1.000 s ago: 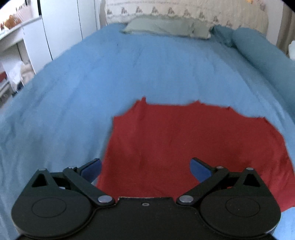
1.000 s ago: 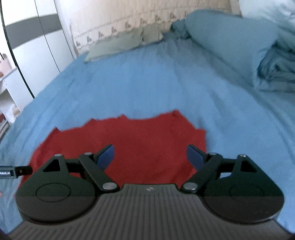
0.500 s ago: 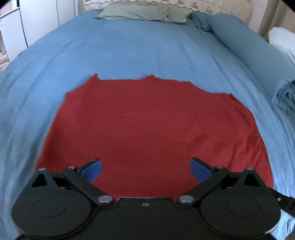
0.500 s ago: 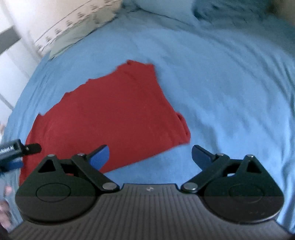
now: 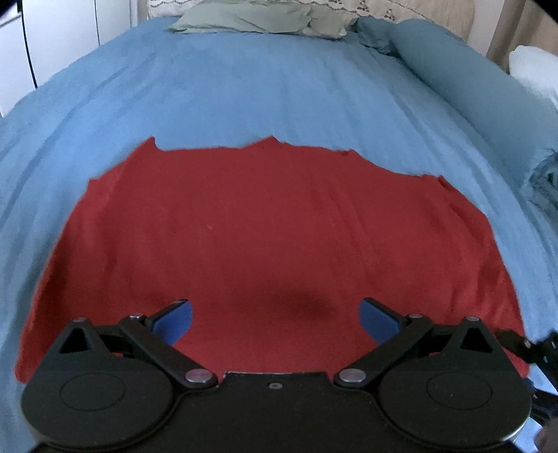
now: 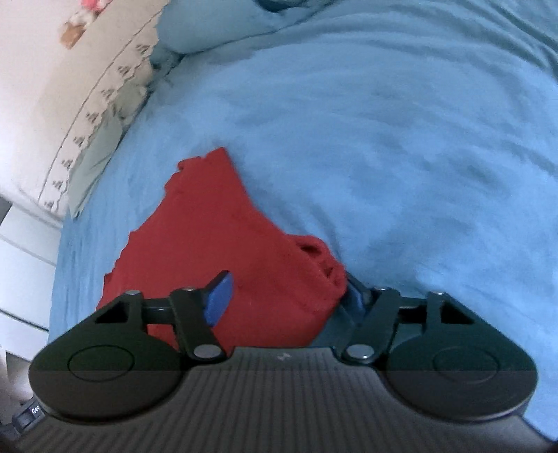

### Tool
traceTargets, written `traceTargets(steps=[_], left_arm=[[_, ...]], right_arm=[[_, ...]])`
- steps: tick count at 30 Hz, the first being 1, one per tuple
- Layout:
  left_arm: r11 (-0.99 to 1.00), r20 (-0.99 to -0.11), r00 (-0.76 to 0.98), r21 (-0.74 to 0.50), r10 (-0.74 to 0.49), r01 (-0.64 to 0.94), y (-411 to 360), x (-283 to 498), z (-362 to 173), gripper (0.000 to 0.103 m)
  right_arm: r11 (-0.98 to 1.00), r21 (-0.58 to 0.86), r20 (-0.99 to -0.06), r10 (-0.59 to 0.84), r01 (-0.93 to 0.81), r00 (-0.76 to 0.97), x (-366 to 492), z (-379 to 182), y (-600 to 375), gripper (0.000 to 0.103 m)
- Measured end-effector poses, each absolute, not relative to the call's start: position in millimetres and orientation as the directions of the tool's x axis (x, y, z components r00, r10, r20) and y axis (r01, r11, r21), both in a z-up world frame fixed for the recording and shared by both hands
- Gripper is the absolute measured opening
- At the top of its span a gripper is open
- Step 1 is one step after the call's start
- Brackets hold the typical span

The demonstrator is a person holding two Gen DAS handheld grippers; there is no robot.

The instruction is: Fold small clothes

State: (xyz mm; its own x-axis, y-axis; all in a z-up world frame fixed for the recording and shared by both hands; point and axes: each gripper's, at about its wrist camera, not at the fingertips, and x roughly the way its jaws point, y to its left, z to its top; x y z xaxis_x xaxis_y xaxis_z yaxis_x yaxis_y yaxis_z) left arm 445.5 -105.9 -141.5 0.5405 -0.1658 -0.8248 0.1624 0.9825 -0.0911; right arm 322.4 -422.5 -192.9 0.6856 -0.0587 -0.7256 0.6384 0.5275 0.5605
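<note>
A red garment [image 5: 272,226] lies spread flat on the blue bedcover [image 5: 244,87]. My left gripper [image 5: 277,322] hangs open just above the garment's near edge, with only flat cloth under the gap between its blue pads. In the right wrist view the same red garment [image 6: 209,226] runs away to the upper left, and its near right corner is bunched up. My right gripper [image 6: 287,296] is closing around that corner. Its left pad [image 6: 219,296] rests over the cloth. The bunched hem half hides the right pad [image 6: 355,296]. The jaws still stand wide apart.
A grey-green pillow [image 5: 251,17] lies at the head of the bed. A rolled blue duvet [image 5: 470,87] runs along the right side. White cupboard doors [image 5: 62,35] stand to the left. Bare blue cover [image 6: 401,139] spreads to the right of the garment.
Both grippers have sunk closer to the garment. The right gripper has rolled and swung to the garment's right corner, and its jaws have narrowed around it. The left gripper stays open.
</note>
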Motion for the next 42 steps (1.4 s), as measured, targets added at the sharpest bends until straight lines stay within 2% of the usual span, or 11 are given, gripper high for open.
traceTargets(steps=[3,8,12,13,17,21,24,27,31,36,42], left_arm=[[0.985,-0.840,0.520,-0.091,-0.156,0.148,-108,457,-146,0.103],[0.989,-0.884,0.451,-0.071,-0.122,0.130,-114,467,-169,0.103],[0.991,-0.883,0.456,-0.058,-0.109,0.124,-116,469,-175,0.103],[0.991,-0.886,0.453,-0.051,-0.104,0.127,-117,469,-174,0.103],[0.985,-0.913,0.384,-0.090,-0.140,0.145,-109,480,-167,0.103],[0.983,-0.909,0.378,-0.145,-0.176,0.109,-66,480,-145,0.103],[0.987,-0.904,0.394,-0.147,-0.163,0.071,-15,473,-128,0.103],[0.986,-0.912,0.376,-0.161,-0.162,0.034,43,460,-120,0.103],[0.995,-0.925,0.369,-0.103,-0.096,0.001,101,435,-125,0.103],[0.995,-0.937,0.339,-0.093,-0.080,-0.021,138,414,-145,0.103],[0.993,-0.926,0.363,-0.119,-0.102,-0.025,142,405,-143,0.103]], right_arm=[[0.533,0.554,-0.729,-0.061,0.640,0.682,320,-194,-425,0.065],[0.518,0.555,-0.742,-0.046,0.651,0.669,322,-192,-429,0.064],[0.563,0.486,-0.784,-0.056,0.668,0.618,333,-185,-425,0.029],[0.559,0.499,-0.783,-0.038,0.662,0.621,334,-181,-426,0.026],[0.597,0.495,-0.758,-0.060,0.632,0.650,344,-151,-411,0.025],[0.701,0.528,-0.661,-0.016,0.479,0.750,375,-101,-369,0.025],[0.785,0.536,-0.582,0.078,0.310,0.810,409,-65,-315,0.025],[0.842,0.535,-0.524,0.273,0.063,0.807,441,-46,-244,0.024],[0.867,0.432,-0.570,0.477,-0.250,0.669,464,-65,-145,0.024],[0.880,0.382,-0.737,0.475,-0.283,0.481,477,-147,-80,0.024],[0.853,0.421,-0.656,0.520,-0.307,0.547,464,-127,-85,0.024]])
